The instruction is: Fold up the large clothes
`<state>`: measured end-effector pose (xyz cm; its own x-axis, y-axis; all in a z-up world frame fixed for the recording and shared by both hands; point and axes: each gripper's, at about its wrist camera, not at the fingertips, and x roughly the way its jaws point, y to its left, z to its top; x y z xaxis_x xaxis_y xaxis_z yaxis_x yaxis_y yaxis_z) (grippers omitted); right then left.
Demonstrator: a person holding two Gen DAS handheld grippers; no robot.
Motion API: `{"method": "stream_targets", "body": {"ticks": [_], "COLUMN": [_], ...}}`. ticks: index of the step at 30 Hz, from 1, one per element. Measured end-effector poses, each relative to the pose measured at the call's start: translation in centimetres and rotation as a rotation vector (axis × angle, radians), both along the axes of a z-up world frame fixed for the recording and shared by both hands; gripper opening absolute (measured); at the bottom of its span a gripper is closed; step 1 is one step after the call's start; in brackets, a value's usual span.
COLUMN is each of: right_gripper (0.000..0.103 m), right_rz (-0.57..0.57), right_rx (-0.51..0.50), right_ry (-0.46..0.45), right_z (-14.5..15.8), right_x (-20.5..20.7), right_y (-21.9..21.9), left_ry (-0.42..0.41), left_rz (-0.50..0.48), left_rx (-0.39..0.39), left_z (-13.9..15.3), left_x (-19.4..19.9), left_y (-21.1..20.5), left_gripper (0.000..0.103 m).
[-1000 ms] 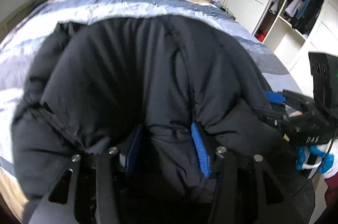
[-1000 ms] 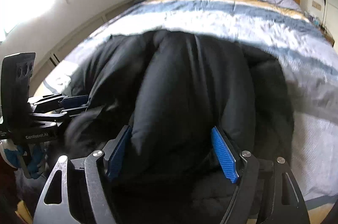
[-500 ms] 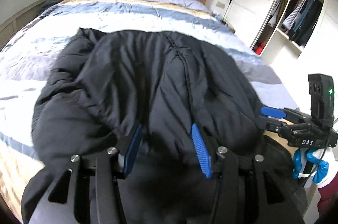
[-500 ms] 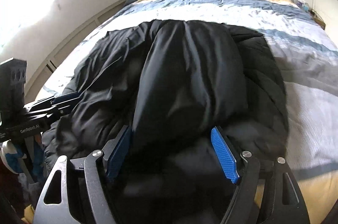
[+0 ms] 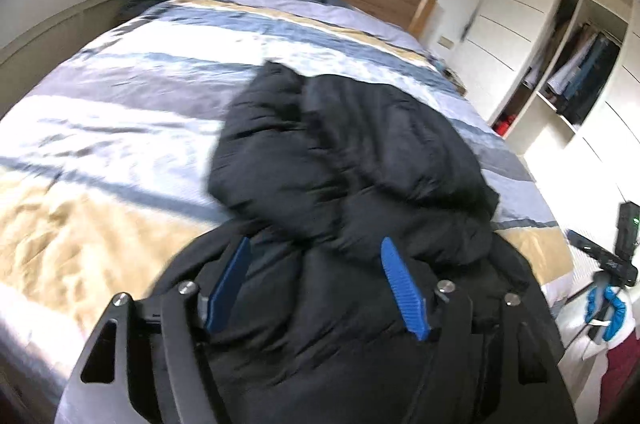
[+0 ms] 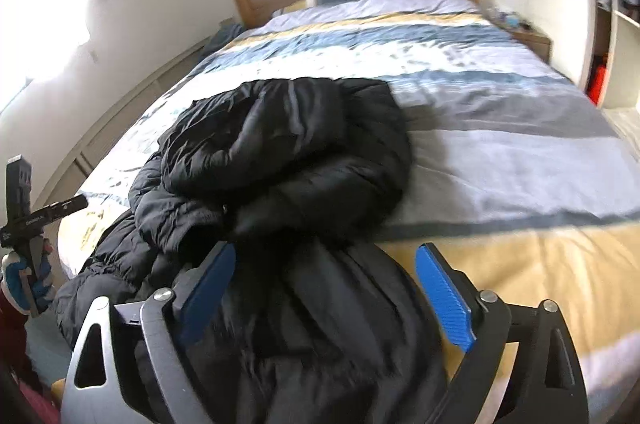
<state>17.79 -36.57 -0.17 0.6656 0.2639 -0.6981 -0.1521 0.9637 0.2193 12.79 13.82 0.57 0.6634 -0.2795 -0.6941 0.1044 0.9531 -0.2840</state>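
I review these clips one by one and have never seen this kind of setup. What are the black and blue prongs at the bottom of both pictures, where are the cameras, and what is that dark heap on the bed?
There is no robot here. A person holds a two-finger gripper in each hand, and a wide-angle camera on each one looks forward along its fingers. One picture comes from the left gripper, the other from the right gripper; the blue strips are their finger pads.

The dark heap is a black puffy coat, lying on a bed with a striped cover, its far part folded back over the near part. The near part hangs over the bed's edge.

Both grippers' jaws are opening. Coat fabric lies between each pair of pads, but the pads no longer seem to pinch it, so the coat looks just released.
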Motion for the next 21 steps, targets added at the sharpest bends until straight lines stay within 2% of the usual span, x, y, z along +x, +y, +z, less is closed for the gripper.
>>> {"method": "stream_targets", "body": {"ticks": [4,12,16,21], "right_gripper": [0.1,0.103,0.103,0.103], "right_rz": [-0.073,-0.174,-0.172,-0.149], "right_rx": [0.002,0.022,0.073,0.16], "right_ry": [-0.014,0.009,0.065,0.141], "right_z": [0.9,0.4,-2.1,-6.3], "right_x": [-4.6,-12.0,-13.4,-13.0], "right_y": [-3.4,-8.9,-9.5,-8.1], "left_ry": [0.022,0.065,0.103,0.153], "left_rz": [0.086,0.267,0.308,0.326], "left_rx": [-0.002,-0.068,-0.153,-0.229], "left_z": [-0.8,-2.7,-4.7,-7.1], "left_x": [-3.7,-9.5,-11.0,-11.7], "left_y": [5.2,13.4,15.6,16.5], "left_gripper": [0.069,0.07,0.07,0.07]}}
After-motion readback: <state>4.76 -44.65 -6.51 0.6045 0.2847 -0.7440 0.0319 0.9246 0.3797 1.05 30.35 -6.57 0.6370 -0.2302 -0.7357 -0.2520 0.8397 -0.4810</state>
